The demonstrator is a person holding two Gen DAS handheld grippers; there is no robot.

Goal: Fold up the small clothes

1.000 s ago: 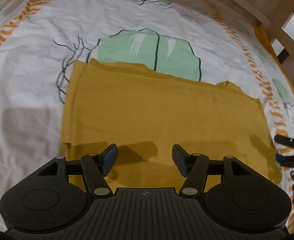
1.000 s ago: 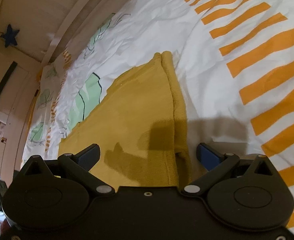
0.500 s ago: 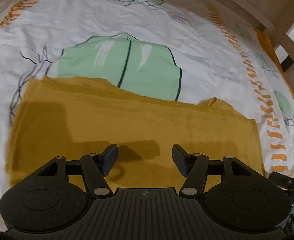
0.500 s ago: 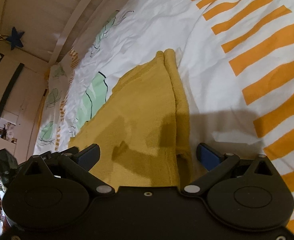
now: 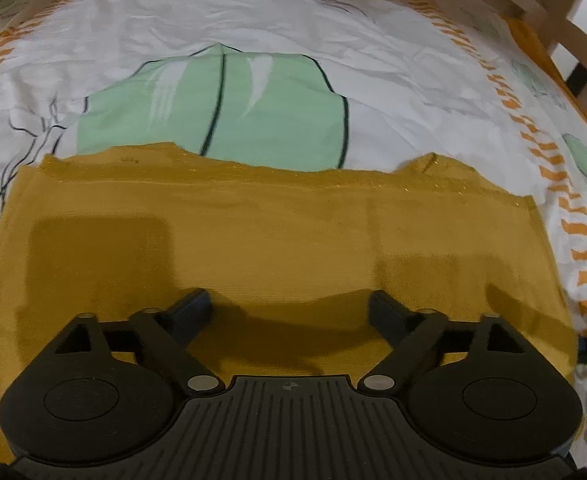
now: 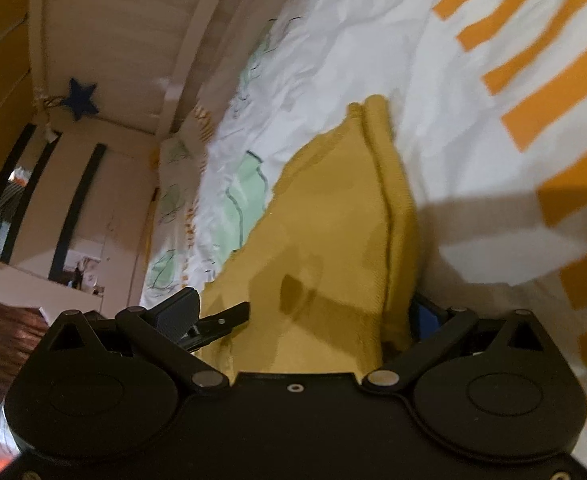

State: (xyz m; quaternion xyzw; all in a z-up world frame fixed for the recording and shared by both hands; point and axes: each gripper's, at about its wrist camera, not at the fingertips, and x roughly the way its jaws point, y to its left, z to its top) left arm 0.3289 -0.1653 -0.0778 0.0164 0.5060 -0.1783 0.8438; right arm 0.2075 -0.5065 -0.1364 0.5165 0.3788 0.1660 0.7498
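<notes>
White patterned bedding (image 5: 253, 32) is covered by a mustard garment (image 5: 293, 240), over which the left gripper (image 5: 289, 308) and right gripper (image 6: 305, 312) are held wide open, nothing grasped.

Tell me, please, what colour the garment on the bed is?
Mustard yellow garment, clearest in the left wrist view.

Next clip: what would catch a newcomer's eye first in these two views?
The mustard-yellow garment dominates, spread flat across the near half of the white bedsheet. Just beyond its far edge sits a big mint-green leaf print, and bold orange stripes run along the sheet on the right wrist view's right side. Both the left gripper and right gripper stand open over the garment.
</notes>
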